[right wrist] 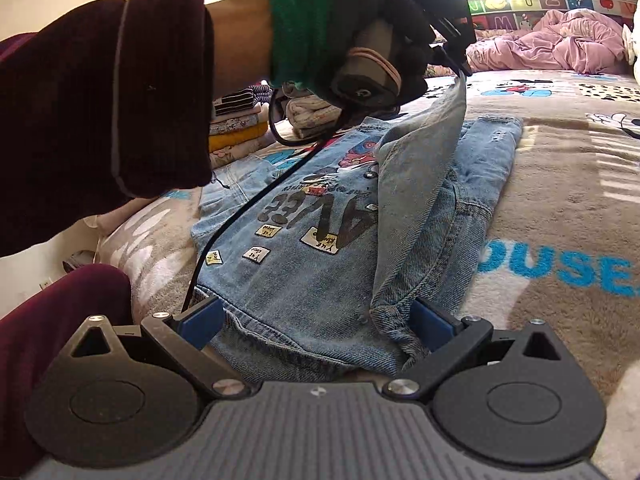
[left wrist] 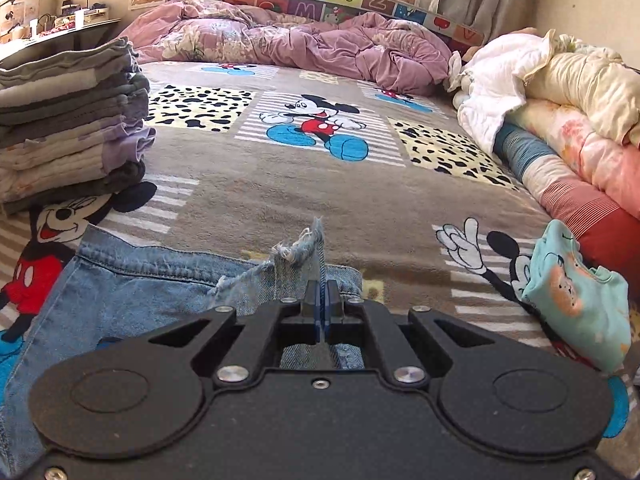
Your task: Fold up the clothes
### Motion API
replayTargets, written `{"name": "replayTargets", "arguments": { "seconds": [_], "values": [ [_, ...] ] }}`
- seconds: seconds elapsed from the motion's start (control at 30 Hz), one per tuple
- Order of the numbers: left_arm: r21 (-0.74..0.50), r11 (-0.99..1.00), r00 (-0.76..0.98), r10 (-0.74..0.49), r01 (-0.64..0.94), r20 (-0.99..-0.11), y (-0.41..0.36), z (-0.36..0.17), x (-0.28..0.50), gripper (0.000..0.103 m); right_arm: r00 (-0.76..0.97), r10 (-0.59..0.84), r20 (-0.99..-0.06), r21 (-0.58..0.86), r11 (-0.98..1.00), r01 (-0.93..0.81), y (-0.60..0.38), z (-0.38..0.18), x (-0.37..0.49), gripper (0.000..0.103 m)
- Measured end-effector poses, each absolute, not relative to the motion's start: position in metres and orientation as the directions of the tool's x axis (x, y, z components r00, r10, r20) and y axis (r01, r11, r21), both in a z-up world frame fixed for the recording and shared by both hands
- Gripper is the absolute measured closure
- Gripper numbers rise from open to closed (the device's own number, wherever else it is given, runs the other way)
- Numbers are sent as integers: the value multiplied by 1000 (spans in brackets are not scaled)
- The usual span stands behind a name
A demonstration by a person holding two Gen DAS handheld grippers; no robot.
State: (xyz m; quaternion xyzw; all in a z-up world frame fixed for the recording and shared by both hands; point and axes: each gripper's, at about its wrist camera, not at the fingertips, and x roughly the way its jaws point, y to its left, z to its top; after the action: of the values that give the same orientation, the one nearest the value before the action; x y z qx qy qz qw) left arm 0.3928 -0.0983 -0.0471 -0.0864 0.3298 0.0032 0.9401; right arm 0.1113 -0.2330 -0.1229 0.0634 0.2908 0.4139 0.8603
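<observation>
Denim jacket point(right wrist: 320, 248) lies flat on the cartoon-print blanket point(right wrist: 560, 208). Left gripper point(left wrist: 322, 292) — jaws pinched on a frayed sleeve edge, lifted. Right gripper point(right wrist: 316, 324) — jaws wide, straddling the jacket's near hem.

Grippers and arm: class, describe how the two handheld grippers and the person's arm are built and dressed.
Both grippers, left gripper and right gripper, have black bodies, round housings, silver bolts, blue pads. Dark maroon sleeve, green-cuffed black glove, grey handle with black cable.

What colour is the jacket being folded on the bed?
Light blue denim jacket with a cartoon print and lettering on its back; seen best from the right wrist view.
</observation>
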Motion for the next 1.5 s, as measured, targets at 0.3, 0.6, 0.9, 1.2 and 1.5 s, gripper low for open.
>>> {"name": "replayTargets", "arguments": {
  "seconds": [0.3,0.6,0.9,1.2,1.5],
  "values": [
    [-135,990,765,-48,-50,-642,-112,-62,411,103,471,763,-442,374,635,-676,-236,-122,115,3],
    [-118,991,741,-34,-62,-671,-120,-79,425,103,462,770,-440,387,627,-676,-235,-122,118,3],
    [-191,976,713,-205,101,-670,-107,-78,427,83,456,778,-433,419,621,-662,-237,-120,122,3],
    [-238,967,735,-225,89,-640,-17,-58,357,82,497,765,-409,452,643,-618,-248,-116,118,9],
    [-264,956,710,-274,128,-649,-10,-70,356,83,556,723,-411,440,691,-574,-243,-118,122,28]
  ]
}}
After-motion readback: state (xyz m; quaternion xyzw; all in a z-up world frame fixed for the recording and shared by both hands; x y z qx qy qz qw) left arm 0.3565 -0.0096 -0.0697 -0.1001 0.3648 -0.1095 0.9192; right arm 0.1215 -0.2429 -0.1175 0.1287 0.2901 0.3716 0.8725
